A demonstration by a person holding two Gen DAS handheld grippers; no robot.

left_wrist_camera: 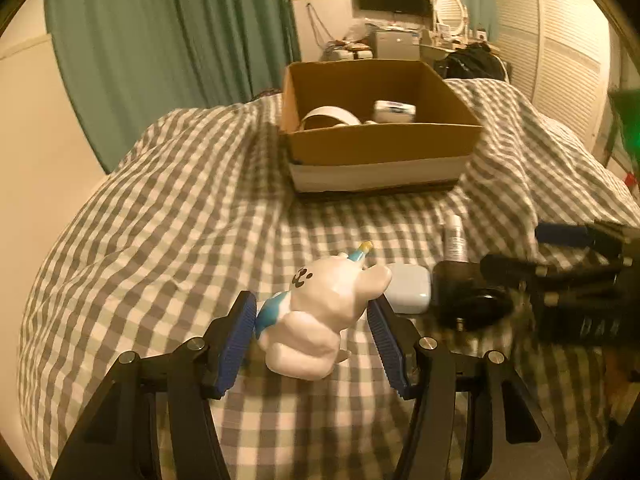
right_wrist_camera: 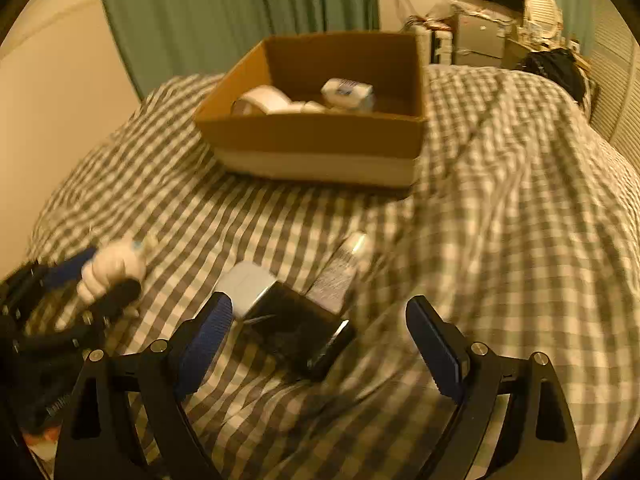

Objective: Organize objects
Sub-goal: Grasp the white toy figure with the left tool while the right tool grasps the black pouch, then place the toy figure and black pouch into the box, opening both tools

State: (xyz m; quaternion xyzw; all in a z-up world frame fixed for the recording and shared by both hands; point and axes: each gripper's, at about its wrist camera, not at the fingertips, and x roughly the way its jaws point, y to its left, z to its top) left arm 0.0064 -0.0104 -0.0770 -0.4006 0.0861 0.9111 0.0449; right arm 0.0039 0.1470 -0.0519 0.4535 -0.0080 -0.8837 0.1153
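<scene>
A white bear figurine (left_wrist_camera: 324, 312) with blue trim lies on the checked bedcover between the blue pads of my left gripper (left_wrist_camera: 312, 320); the pads sit close on both sides but a gap shows, so it is open. It also shows in the right wrist view (right_wrist_camera: 112, 270). My right gripper (right_wrist_camera: 320, 320) is open above a black box (right_wrist_camera: 296, 332), which shows in the left wrist view too (left_wrist_camera: 464, 296). Beside it lie a white case (left_wrist_camera: 408, 288) (right_wrist_camera: 248, 286) and a tube (left_wrist_camera: 454, 242) (right_wrist_camera: 340, 272).
An open cardboard box (left_wrist_camera: 380, 144) (right_wrist_camera: 316, 136) stands farther back on the bed and holds a tape roll (left_wrist_camera: 328, 118) and a small white pack (left_wrist_camera: 394, 111). Green curtains hang at the left. A cluttered desk and louvred doors are behind.
</scene>
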